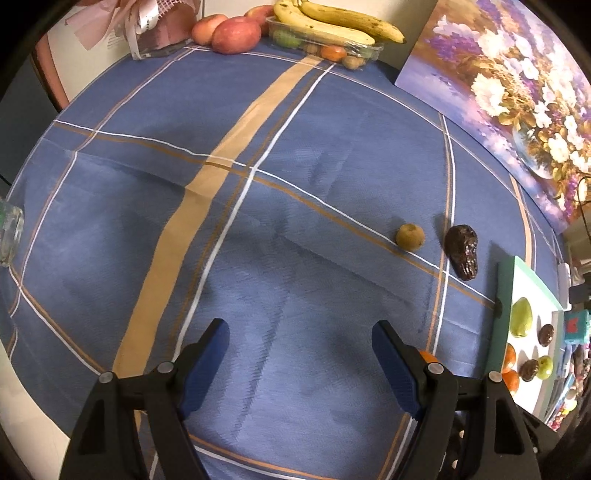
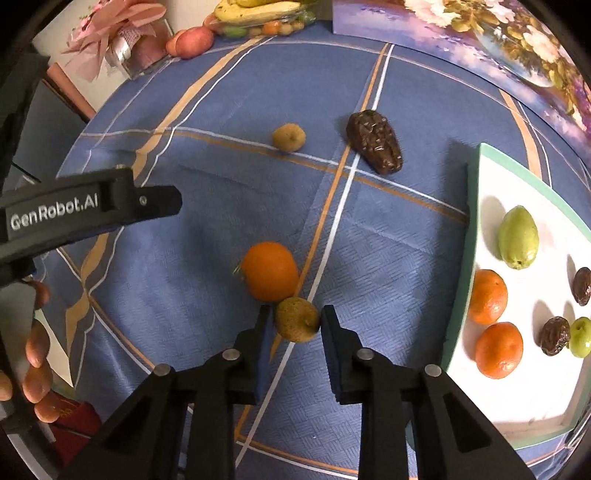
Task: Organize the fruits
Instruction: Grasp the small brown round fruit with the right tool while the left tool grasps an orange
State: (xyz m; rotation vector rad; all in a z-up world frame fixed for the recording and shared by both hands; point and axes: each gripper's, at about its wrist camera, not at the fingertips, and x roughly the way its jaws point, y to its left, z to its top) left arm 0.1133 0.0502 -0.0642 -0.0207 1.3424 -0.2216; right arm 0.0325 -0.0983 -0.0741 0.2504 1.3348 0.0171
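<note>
Tray (image 2: 476,192) at the tabletop's right edge already holds seven fruits. Right tool (image 2: 295,325) pinches a russet fruit (image 2: 297,319); left tool (image 1: 301,354) is spread, empty. Orange (image 2: 271,271), date (image 2: 375,142) and a small fruit (image 2: 289,137) remain.

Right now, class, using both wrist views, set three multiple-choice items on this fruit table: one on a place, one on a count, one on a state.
1. Where do the bananas lie?
A. on the clear fruit box
B. on the white tray
C. on the bare cloth

2. How many oranges sit on the white tray?
A. one
B. two
C. four

3. What is the right claw doing?
A. standing wide open
B. closed on a small brownish-green fruit
C. gripping an orange

Key: 1 A, they lie across the box; 2 B, two by the tray's near edge; 3 B, both pads meet that fruit.
</note>
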